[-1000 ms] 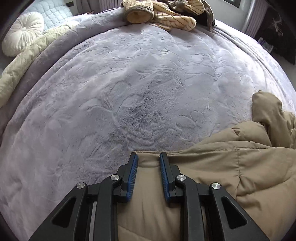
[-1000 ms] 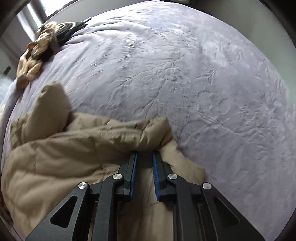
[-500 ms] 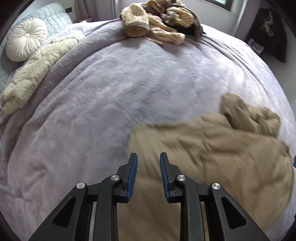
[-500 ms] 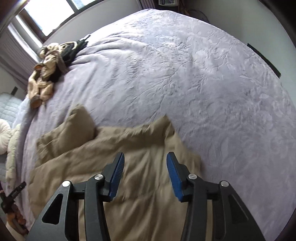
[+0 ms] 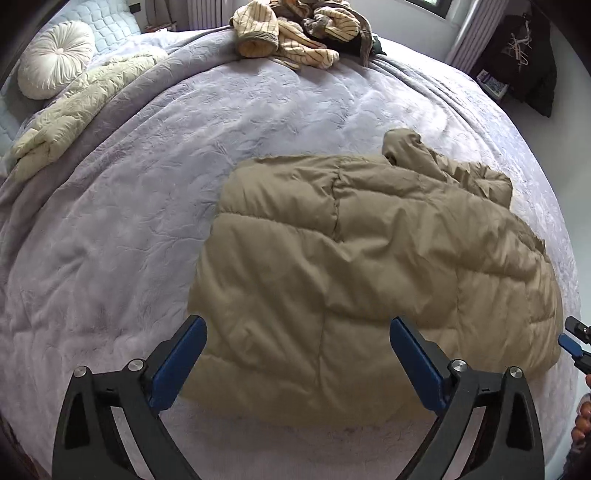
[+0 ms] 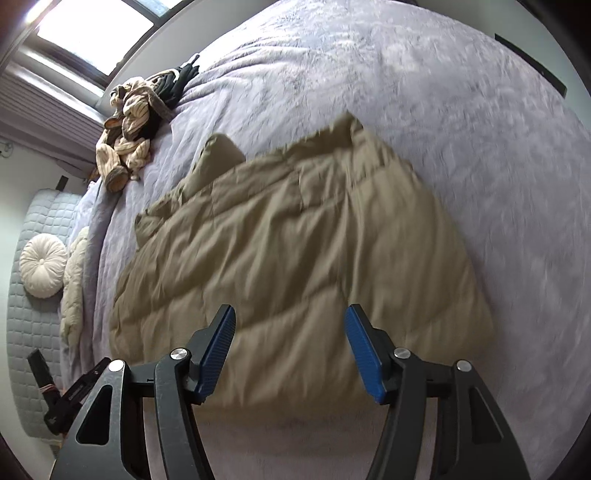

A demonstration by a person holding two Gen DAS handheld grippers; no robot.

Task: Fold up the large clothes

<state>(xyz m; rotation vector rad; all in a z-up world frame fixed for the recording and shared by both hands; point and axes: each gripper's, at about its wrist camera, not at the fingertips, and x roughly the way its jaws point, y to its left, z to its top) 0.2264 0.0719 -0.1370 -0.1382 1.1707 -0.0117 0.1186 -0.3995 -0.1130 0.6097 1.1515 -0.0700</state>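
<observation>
A tan quilted puffer jacket (image 5: 369, 266) lies folded over on the lilac bedspread (image 5: 129, 229), with a rumpled sleeve or hood at its far right corner. It also shows in the right wrist view (image 6: 288, 258). My left gripper (image 5: 297, 350) is wide open and empty, raised above the jacket's near edge. My right gripper (image 6: 290, 345) is wide open and empty, also above the jacket's near edge. The right gripper's tip shows at the left wrist view's right edge (image 5: 576, 343).
A heap of striped tan and dark clothes (image 5: 303, 33) lies at the bed's far edge, also in the right wrist view (image 6: 136, 122). A cream blanket (image 5: 74, 107) and a round white cushion (image 5: 55, 59) lie at the headboard side. A dark garment (image 5: 524, 66) hangs by the wall.
Both grippers let go of the jacket, opened wide and pulled back and up. The jacket now lies flat on the bed.
</observation>
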